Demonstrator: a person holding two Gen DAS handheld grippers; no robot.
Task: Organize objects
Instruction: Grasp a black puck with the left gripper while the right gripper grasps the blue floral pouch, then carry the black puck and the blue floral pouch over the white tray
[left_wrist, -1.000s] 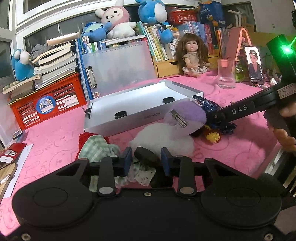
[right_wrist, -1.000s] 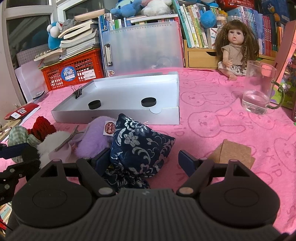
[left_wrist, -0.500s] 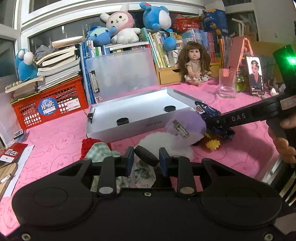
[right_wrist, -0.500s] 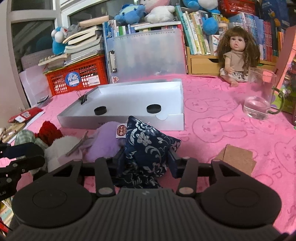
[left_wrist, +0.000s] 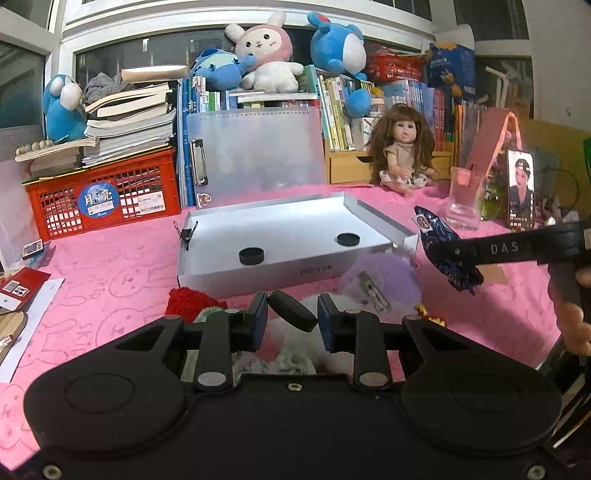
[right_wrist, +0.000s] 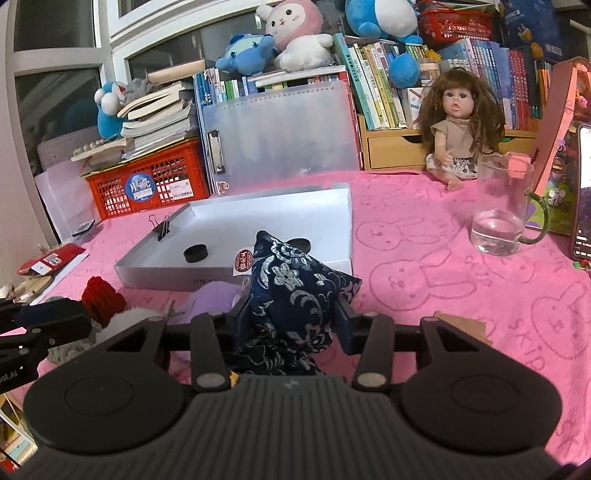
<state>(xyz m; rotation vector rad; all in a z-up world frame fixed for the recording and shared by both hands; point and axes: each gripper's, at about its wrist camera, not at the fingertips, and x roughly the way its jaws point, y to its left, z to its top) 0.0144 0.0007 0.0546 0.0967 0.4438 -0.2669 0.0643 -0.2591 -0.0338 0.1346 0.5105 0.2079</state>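
Two tools are at work over a pink tabletop (right_wrist: 424, 258) printed with rabbit outlines. In the left wrist view the left tool (left_wrist: 291, 319), low in the centre of the frame, pinches a black disc (left_wrist: 292, 310) between its blue pads, the disc tilted above a white fluffy item (left_wrist: 332, 306). In the right wrist view the right tool (right_wrist: 291, 321), at lower centre, is pressed onto a dark blue floral pouch (right_wrist: 291, 291), which stands up between its fingers with a small round red-and-white tag (right_wrist: 244, 260) at its upper left. In the left wrist view the same pouch appears at right of centre, hanging clear of the cloth from the arm lettered DAS. A shallow white tray (left_wrist: 373, 216) sits in the middle of both frames, just behind the pile; two more black discs lie on its floor and a black binder clip (right_wrist: 160, 227) grips its left rim. Just in front of the tray lie a purple fluffy piece with a metal hair clip (left_wrist: 373, 291) on it and a red knitted item (right_wrist: 103, 299). At far right stands a glass mug (right_wrist: 498, 218) with a little water; a doll (right_wrist: 460, 122) sits behind it.
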